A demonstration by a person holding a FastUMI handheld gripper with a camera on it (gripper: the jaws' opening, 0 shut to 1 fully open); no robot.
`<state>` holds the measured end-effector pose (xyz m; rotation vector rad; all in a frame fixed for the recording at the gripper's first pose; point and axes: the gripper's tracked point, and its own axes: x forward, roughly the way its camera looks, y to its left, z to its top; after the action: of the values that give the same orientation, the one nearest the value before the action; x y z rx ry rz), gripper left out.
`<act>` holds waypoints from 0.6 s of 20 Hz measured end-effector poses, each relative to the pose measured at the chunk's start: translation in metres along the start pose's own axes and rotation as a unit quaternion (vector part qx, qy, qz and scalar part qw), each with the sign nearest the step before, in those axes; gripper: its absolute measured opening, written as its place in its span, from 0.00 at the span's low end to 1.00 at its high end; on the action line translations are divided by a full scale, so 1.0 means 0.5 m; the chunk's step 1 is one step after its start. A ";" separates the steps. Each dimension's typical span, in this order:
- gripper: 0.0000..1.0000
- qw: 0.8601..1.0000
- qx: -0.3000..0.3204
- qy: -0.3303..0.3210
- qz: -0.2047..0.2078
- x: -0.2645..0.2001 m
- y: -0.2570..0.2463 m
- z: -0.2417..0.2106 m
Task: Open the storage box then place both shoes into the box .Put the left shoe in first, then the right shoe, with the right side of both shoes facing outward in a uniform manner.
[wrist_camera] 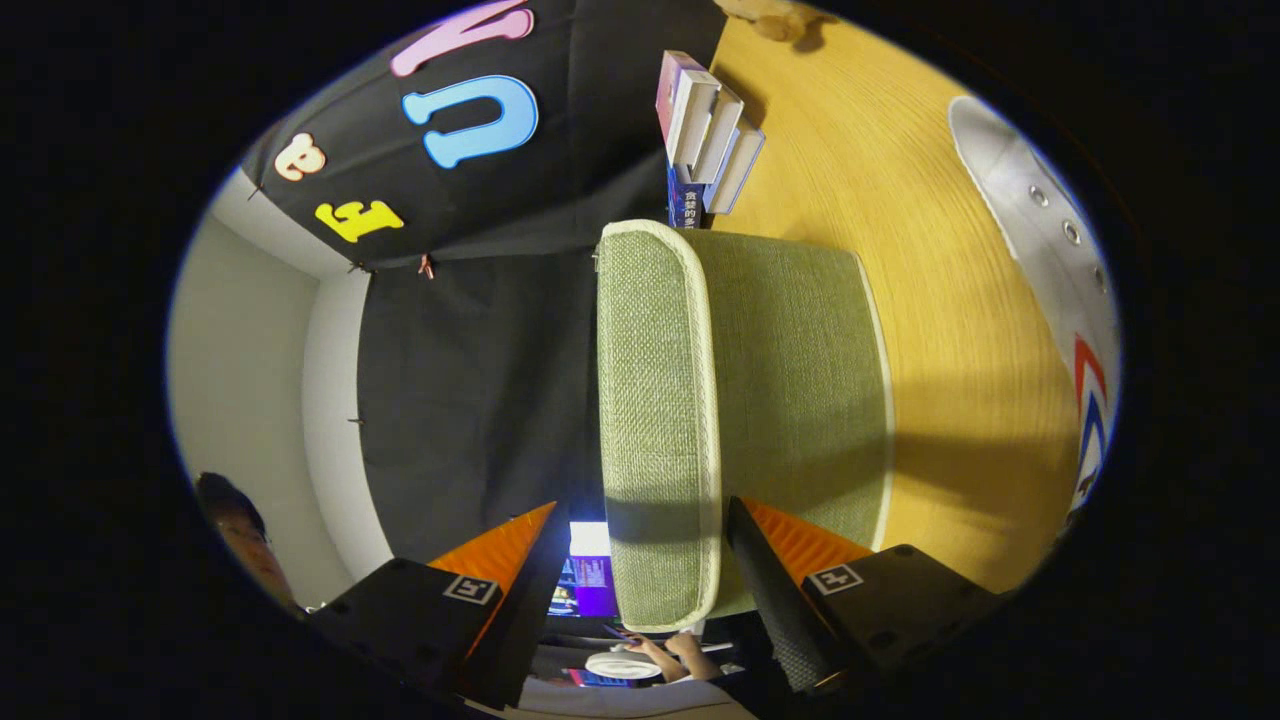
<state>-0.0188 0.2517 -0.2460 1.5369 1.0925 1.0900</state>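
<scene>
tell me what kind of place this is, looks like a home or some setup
Probably a staged recording booth, not a home: black cloth wall, a wooden tabletop set with a green fabric storage box, stacked books and a white shoe. The claw straddles the box's lid, open.

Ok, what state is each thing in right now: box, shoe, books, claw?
Green woven fabric storage box: lid closed, its end between the fingers.
White canvas shoe with red and blue stripes: out on the wooden table, beyond the box.
Stack of books: lying past the box.
Claw: open, straddling the lid.
</scene>
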 end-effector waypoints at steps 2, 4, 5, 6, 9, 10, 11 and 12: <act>0.88 1.000 0.005 0.007 0.005 0.000 -0.018 -0.002; 0.66 0.999 0.019 0.010 0.024 -0.006 -0.019 0.003; 0.57 0.999 0.022 0.011 0.036 -0.007 -0.017 -0.001; 0.55 0.999 0.010 0.016 0.042 -0.002 -0.019 -0.013; 0.05 0.998 -0.012 -0.005 0.054 -0.015 -0.003 0.009; 0.05 0.999 -0.016 -0.007 0.051 -0.018 0.001 0.006; 0.05 0.999 -0.016 -0.009 0.048 -0.017 0.006 0.006; 0.05 0.999 -0.023 -0.013 0.043 -0.018 0.018 0.003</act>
<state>-0.0179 0.2411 -0.2390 1.5686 0.9854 1.1427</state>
